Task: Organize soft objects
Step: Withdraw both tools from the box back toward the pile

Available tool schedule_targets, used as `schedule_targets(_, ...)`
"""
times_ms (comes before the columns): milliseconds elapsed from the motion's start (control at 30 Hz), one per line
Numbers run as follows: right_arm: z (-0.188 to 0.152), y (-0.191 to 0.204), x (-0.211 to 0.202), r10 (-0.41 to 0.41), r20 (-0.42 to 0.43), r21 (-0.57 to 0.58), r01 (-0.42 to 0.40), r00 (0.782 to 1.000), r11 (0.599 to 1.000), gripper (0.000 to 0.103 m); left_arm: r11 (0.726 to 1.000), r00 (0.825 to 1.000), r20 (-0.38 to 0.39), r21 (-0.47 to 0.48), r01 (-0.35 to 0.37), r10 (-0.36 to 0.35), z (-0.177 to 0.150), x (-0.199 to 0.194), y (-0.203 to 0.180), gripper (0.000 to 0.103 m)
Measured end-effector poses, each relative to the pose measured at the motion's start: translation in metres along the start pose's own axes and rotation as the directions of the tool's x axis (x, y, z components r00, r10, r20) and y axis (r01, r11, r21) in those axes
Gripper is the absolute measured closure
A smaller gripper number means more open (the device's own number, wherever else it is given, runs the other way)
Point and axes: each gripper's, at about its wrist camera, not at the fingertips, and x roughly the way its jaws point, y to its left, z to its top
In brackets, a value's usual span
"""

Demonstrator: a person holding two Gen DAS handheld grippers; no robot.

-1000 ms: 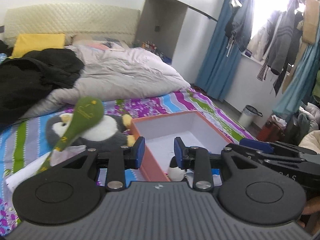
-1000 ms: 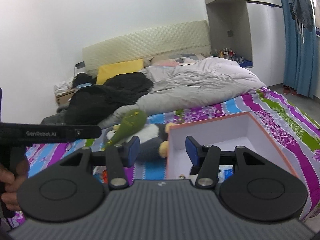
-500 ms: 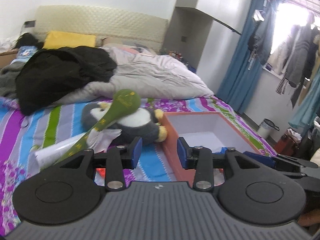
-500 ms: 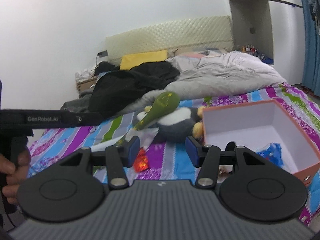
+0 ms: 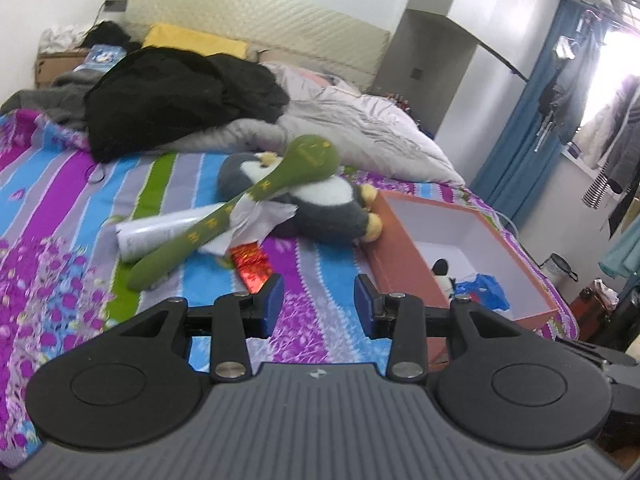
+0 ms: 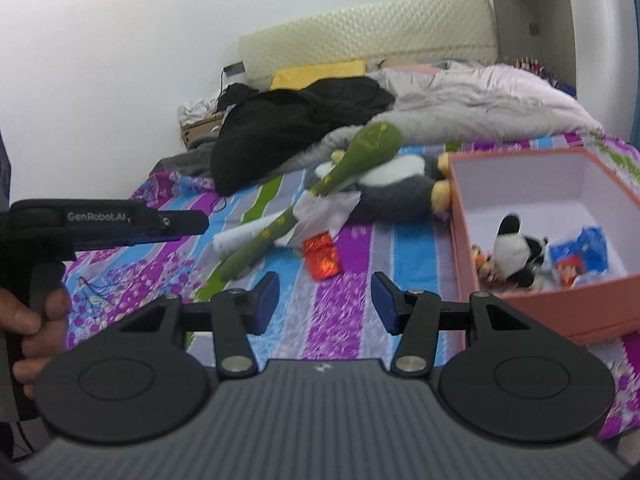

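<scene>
Both tools stand apart over the striped bed (image 5: pixel 60 184) with nothing between the pads: the left tool (image 5: pixel 319 306) and the right tool (image 6: pixel 325 302). From the left tool, a green club (image 5: pixel 256 194) lies at 11 o'clock, its head resting on a penguin (image 5: pixel 320 204) at 12. Under the club lie a white roll (image 5: pixel 160 234) and crumpled paper; a red packet (image 5: pixel 252 262) sits just beyond the left pad. An orange box (image 6: pixel 460 216) at 2 o'clock holds a panda (image 6: pixel 514 250) and a blue bag (image 6: pixel 584 246).
</scene>
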Motion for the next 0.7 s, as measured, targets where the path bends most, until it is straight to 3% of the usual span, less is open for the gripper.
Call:
schedule_targets(300,-0.022,0.005,0.036,0.015,-0.087,-0.022,-0.017,0.996,1.0,0.05,0.995,0.996,-0.071,-0.074,-0.064,0.058,-0.027,0.032,0.034,0.059)
schedule_targets(533,-0.024,-0.002,0.079,0.013,-0.148,-0.018,-0.016,0.989,1.0,0.049,0.994,0.989,-0.115,-0.043,-0.103,0.098,-0.026,0.076,0.054,0.059)
schedule_targets(633,-0.021,-0.004,0.103,0.014,-0.162,-0.026,-0.019,0.987,0.999,0.04,0.993,0.986,-0.128,-0.026,-0.115,0.111,-0.021,0.102,0.062,0.059)
schedule_targets(700,-0.019,-0.006,0.119,0.028,-0.174,-0.03,-0.033,0.984,0.999,0.04,0.992,0.983,-0.138,-0.011,-0.123,0.12,-0.017,0.12,0.067,0.059)
